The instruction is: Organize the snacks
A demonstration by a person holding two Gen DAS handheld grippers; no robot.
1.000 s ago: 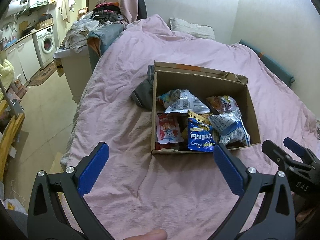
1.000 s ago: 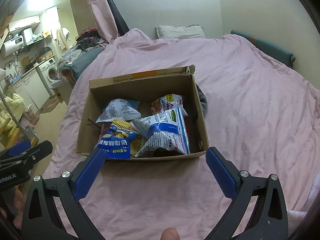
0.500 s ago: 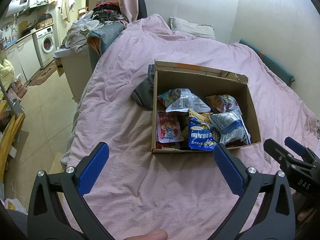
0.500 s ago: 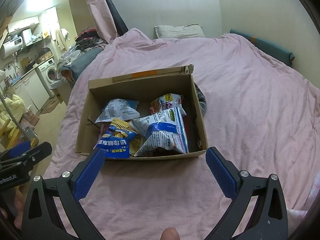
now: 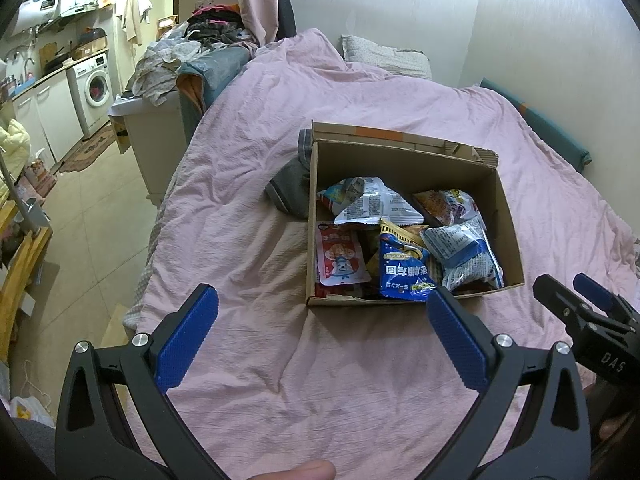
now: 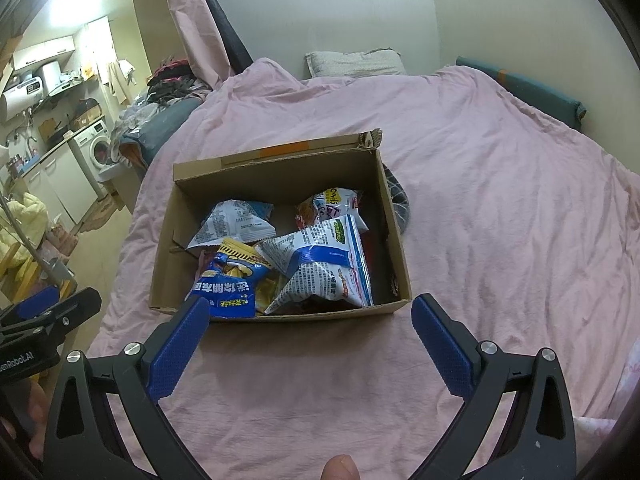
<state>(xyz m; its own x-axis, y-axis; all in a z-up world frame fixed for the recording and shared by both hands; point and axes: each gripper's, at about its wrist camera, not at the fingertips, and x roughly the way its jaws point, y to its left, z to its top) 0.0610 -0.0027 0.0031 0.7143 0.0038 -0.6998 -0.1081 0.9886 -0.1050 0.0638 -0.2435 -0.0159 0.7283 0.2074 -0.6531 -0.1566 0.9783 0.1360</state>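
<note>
An open cardboard box sits on a pink bedspread and holds several snack bags. Among them are a blue bag, a red pouch, a white-and-blue bag and a silver bag. My left gripper is open and empty, held above the bedspread in front of the box's left corner. My right gripper is open and empty, in front of the box's near wall. Each gripper shows at the edge of the other's view.
A dark grey garment lies behind the box's far corner. A pillow lies at the head of the bed. A cabinet piled with clothes stands left of the bed, with a washing machine beyond.
Both views have barely shifted. The box sits slightly farther in both views. Both grippers stay open and empty.
</note>
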